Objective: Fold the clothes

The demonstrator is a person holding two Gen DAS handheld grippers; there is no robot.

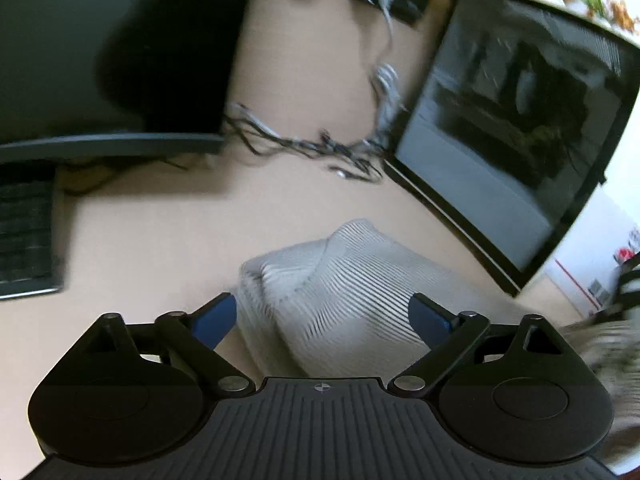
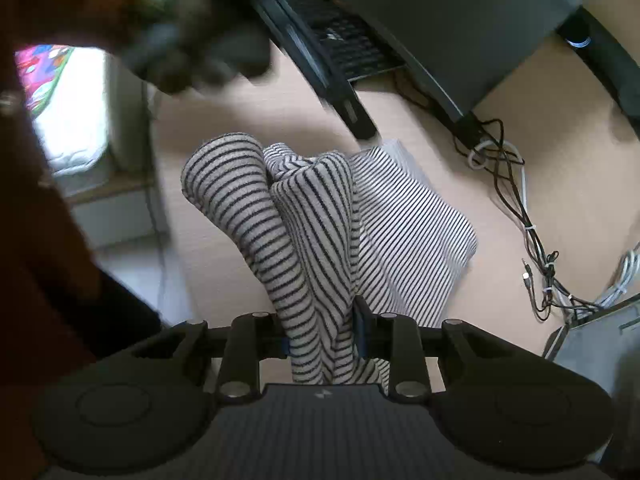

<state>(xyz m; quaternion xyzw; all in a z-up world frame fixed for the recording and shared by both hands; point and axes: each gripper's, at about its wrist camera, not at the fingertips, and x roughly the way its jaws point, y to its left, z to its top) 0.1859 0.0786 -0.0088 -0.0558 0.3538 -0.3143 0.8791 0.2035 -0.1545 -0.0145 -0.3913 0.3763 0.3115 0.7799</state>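
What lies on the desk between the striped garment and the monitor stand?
In the right wrist view, only bare desk lies between the striped garment and the monitor stand. The tangled cables lie off to the right side.

The right tool [image 2: 322, 334] pinches a bunched fold of the striped garment [image 2: 312, 220], its pads pressed on the cloth. The rest of the garment lies on the bench [image 2: 520, 92]. Beyond the garment sits a dark keyboard [image 2: 344, 44]; to the garment's right trails a tangle of cables [image 2: 536, 248].
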